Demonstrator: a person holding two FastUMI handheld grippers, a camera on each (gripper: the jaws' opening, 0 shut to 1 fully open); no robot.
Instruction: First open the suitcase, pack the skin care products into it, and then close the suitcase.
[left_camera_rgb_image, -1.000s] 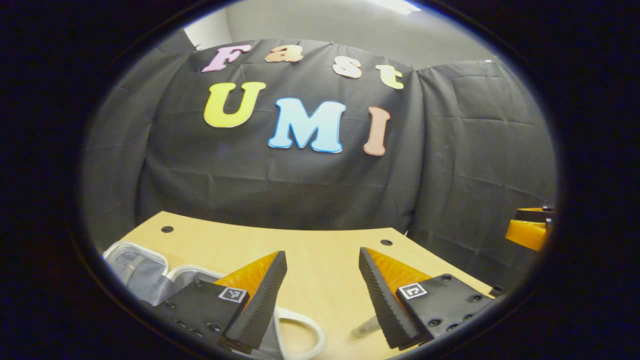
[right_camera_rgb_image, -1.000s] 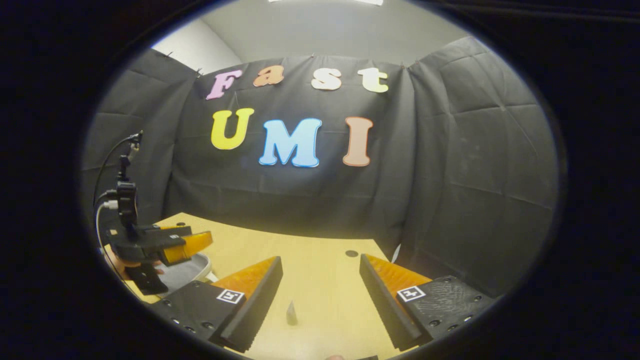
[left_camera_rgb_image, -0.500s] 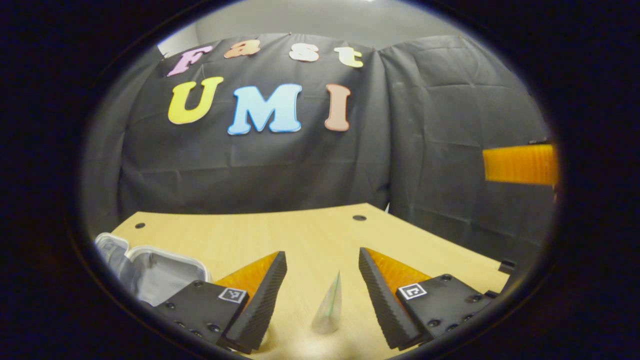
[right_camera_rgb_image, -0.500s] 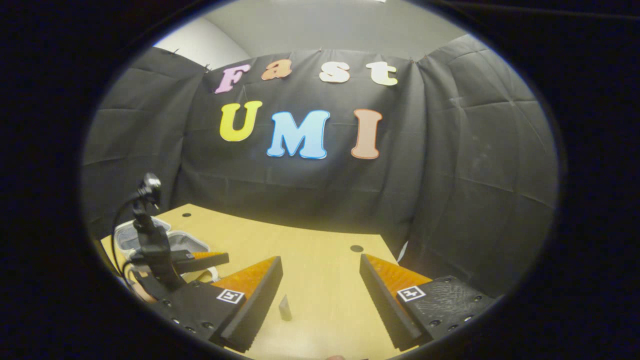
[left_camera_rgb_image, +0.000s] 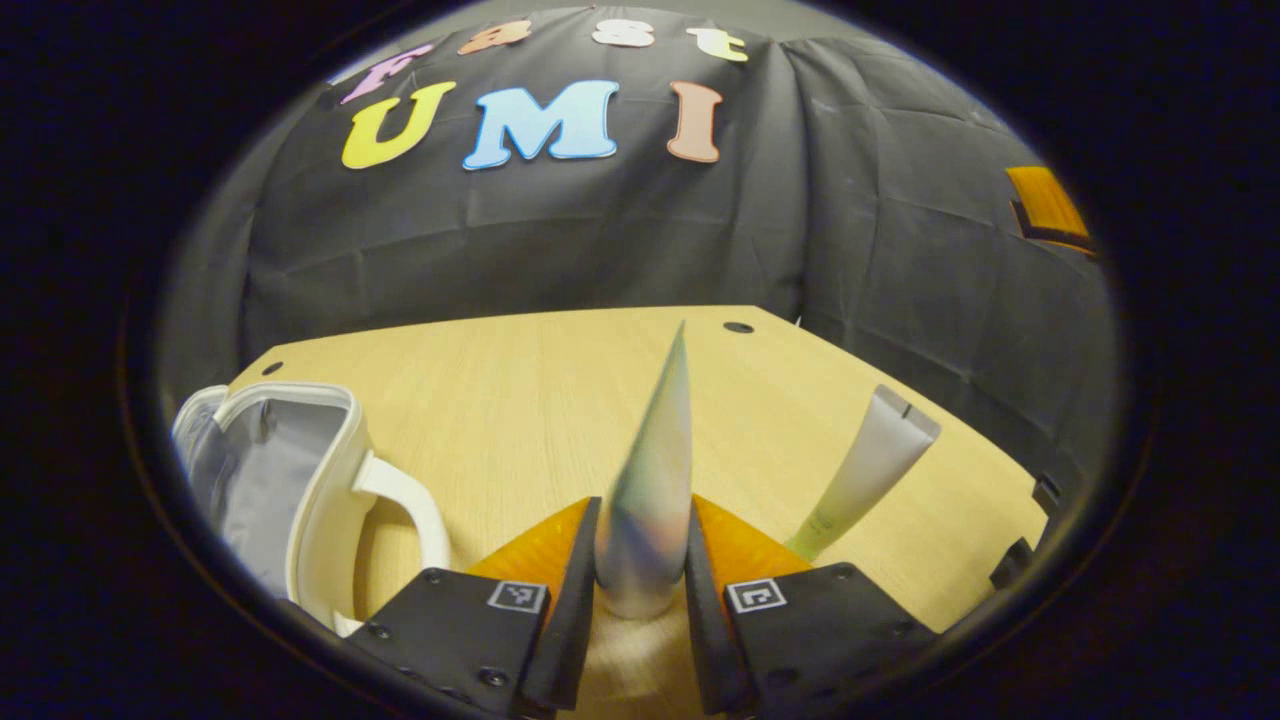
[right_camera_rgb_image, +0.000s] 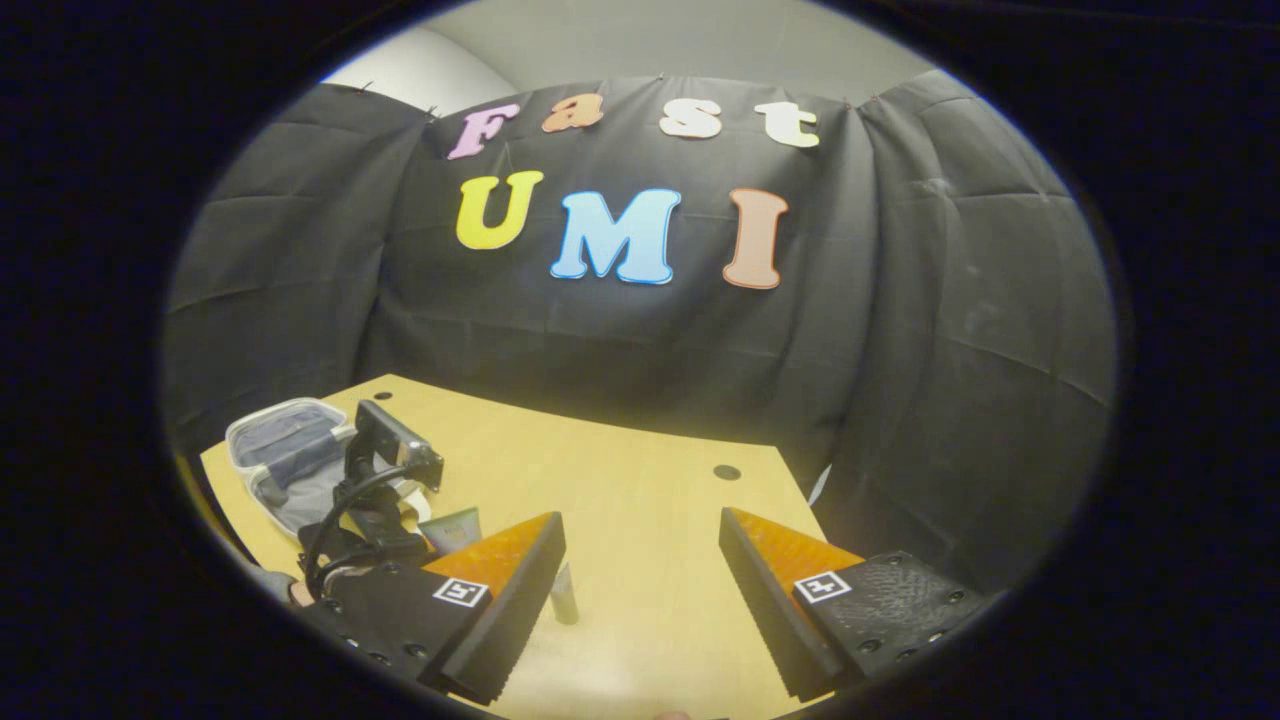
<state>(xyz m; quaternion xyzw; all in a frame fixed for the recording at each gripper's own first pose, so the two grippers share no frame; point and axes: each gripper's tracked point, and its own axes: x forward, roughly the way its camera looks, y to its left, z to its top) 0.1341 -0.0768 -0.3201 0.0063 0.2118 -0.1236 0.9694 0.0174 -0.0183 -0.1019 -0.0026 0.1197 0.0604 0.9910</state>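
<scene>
My left gripper (left_camera_rgb_image: 640, 515) is shut on a pale tube (left_camera_rgb_image: 658, 440) that points away along the fingers, its flat end far out over the wooden table (left_camera_rgb_image: 500, 380). A second pale tube (left_camera_rgb_image: 868, 468) lies on the table just to the right. The white suitcase (left_camera_rgb_image: 300, 480) lies open at the left, showing its grey lining and its handle. My right gripper (right_camera_rgb_image: 640, 590) is open above the table with nothing between its fingers. From there the left gripper (right_camera_rgb_image: 375, 500) sits low at the left beside the suitcase (right_camera_rgb_image: 285, 450), with a tube (right_camera_rgb_image: 452, 528) at its front.
The table (right_camera_rgb_image: 640, 500) has small dark holes near its back edge, and the black cloth wall runs close behind and to the right. A small tube end (right_camera_rgb_image: 566, 603) lies by my right gripper's left finger. A part of the right gripper (left_camera_rgb_image: 1045, 205) hangs high at the right.
My left gripper dropped toward the table, swung right to the tube and went from open to shut on it. My right gripper stayed open and shifted only slightly.
</scene>
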